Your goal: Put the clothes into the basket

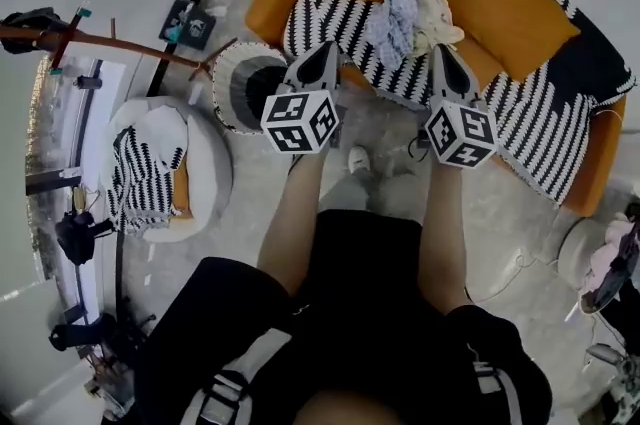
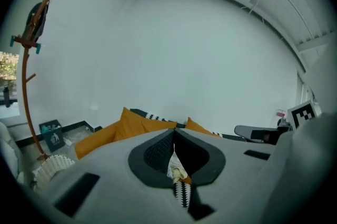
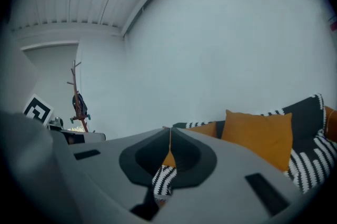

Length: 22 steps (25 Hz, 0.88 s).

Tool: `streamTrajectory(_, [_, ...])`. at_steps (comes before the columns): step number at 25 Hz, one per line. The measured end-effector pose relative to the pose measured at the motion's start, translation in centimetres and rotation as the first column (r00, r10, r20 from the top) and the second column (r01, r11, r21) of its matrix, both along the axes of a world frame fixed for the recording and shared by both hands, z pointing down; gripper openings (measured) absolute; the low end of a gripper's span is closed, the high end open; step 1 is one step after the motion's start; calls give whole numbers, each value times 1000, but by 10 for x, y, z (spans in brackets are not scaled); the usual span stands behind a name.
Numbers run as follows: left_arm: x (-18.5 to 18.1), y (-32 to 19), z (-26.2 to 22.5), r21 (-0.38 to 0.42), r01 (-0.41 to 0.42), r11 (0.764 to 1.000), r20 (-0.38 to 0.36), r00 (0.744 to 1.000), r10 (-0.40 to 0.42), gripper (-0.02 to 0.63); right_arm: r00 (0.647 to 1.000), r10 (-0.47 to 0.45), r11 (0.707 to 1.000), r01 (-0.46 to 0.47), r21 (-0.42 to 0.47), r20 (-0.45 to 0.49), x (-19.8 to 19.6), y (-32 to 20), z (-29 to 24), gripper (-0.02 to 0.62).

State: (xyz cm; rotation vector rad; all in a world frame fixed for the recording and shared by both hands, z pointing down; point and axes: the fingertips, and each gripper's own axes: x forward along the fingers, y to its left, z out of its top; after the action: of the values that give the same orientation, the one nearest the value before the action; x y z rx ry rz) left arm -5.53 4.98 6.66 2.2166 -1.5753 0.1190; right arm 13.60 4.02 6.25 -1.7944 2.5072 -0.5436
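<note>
**Head view.** The left tool [image 1: 325,51] and the right tool [image 1: 441,53] are held out side by side. Each has its jaws pressed together and nothing in them. Both point at the sofa [image 1: 560,128] on the far side. The clothes [image 1: 412,18] lie in a small pile on the sofa seat, just beyond the two tips and a little nearer to the right tool. The basket [image 1: 243,85] stands on the floor to the left of the sofa, near the left tool.

I judge the step in hand to be the reach for the clothes. To do it well, the jaws should open before they arrive. They should then close on a raised fold of the pile and not on the striped sofa cover under it. The left tool has the shorter way to the basket.

**Left gripper view.** The left tool [image 2: 174,137] is fully closed, and its jaws meet in one line. The clothes [image 2: 177,170] show pale through the slit below, farther off and not gripped.

**Right gripper view.** The right tool [image 3: 169,136] is closed in the same way and empty. Only the sofa cover shows in its slit.

**Count.**
- Two tools.
- One pile of clothes. In it I make out two pieces, one blue-grey and one cream.
- One basket.
- One sofa with two orange cushions [image 1: 505,3].
</note>
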Motion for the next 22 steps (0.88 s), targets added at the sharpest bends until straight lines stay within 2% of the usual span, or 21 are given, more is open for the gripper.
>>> streamTrajectory(4, [26, -26, 28, -51, -27, 998, -36, 999, 25, 9, 999, -4, 997, 0, -79, -50, 14, -22, 28, 12])
streamTrajectory(9, [33, -58, 69, -91, 1, 996, -125, 992, -12, 9, 985, -130, 979, 109, -173, -113, -8, -50, 75, 13])
streamTrajectory(13, [45, -71, 116, -122, 43, 992, -137, 989, -59, 9, 946, -271, 943, 224, -245, -178, -11, -61, 119, 12])
streamTrajectory(16, [38, -88, 159, -120, 65, 991, -116, 990, -79, 9, 919, -333, 925, 276, -261, -211, -25, -77, 152, 12])
streamTrajectory(20, [39, -87, 217, -183, 118, 976, -127, 982, -143, 9, 865, -435, 883, 353, -311, -252, -36, -82, 195, 14])
streamTrajectory(22, [40, -90, 237, -194, 134, 972, -131, 978, -161, 9, 854, -450, 873, 359, -330, -262, -37, -89, 217, 14])
